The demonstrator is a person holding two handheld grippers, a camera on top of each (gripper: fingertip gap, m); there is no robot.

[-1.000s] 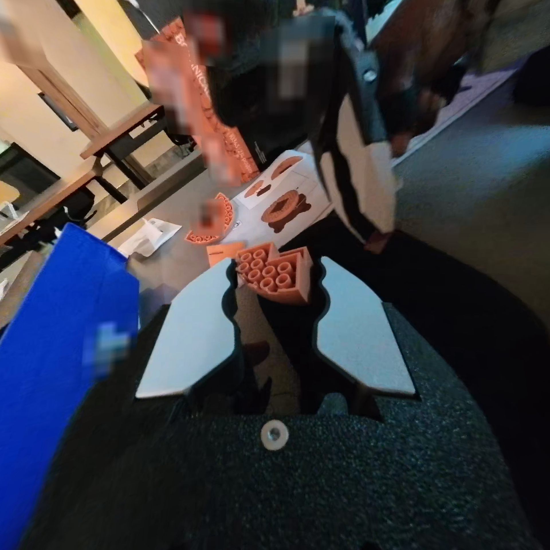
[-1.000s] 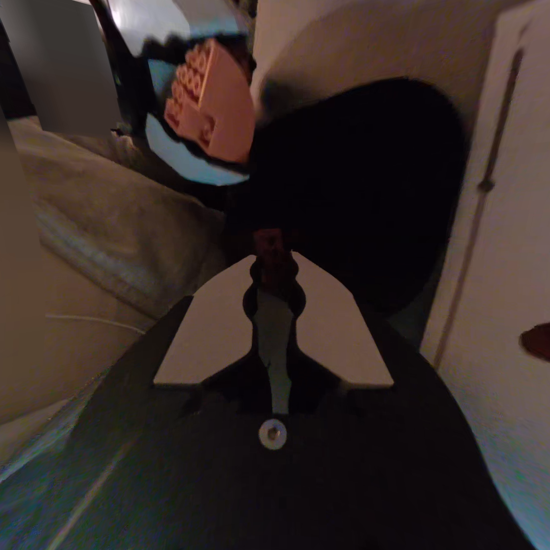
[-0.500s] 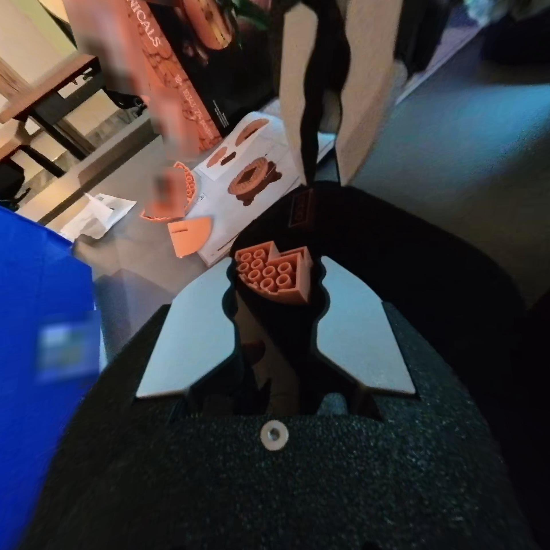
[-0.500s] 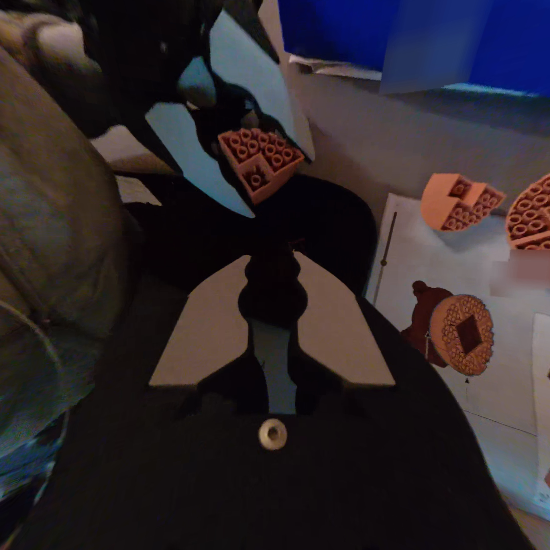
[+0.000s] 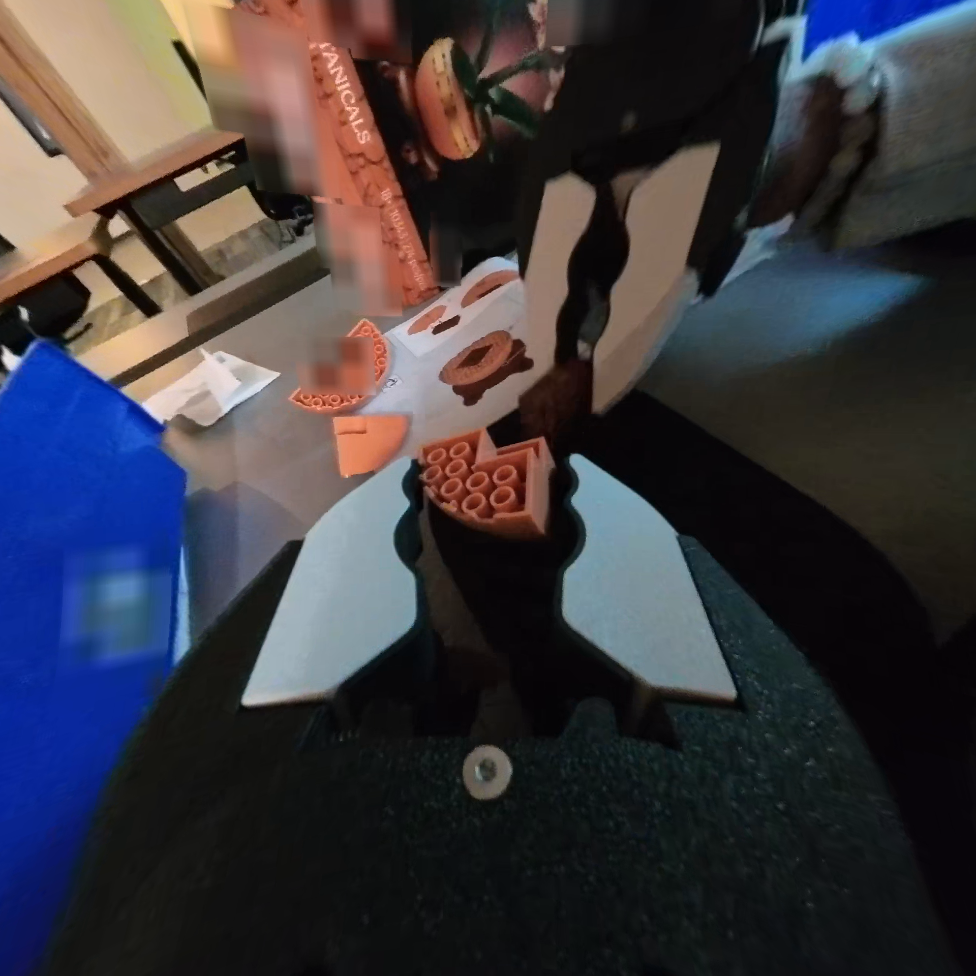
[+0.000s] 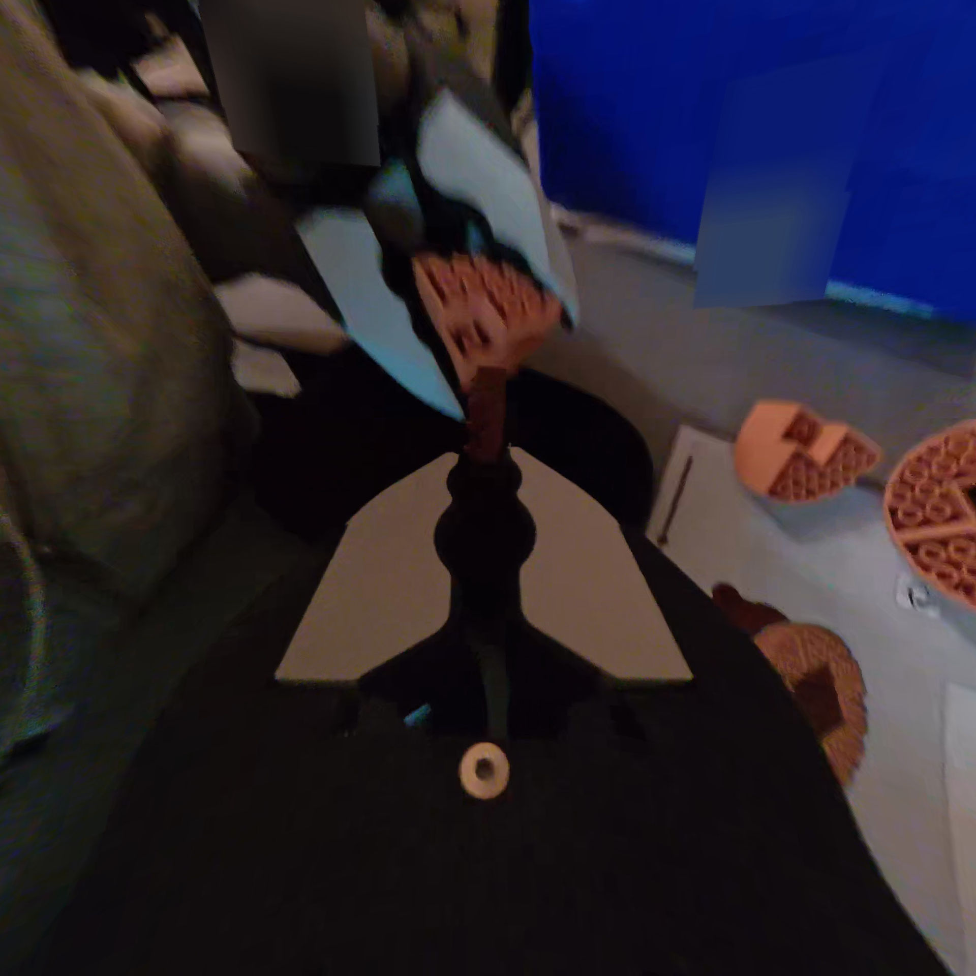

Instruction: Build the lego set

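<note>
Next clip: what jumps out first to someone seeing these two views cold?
The orange wedge-shaped brick, underside tubes facing the camera, clamped between the left gripper fingers. The right gripper pinches a thin dark brown piece right up against that wedge. Behind lie more orange brick sections on the grey table, beside a bright blue box.

Motion-blurred salmon brick [image 6: 483,311] in the far tool; ring of bricks [image 6: 937,523] cropped at right.
</note>
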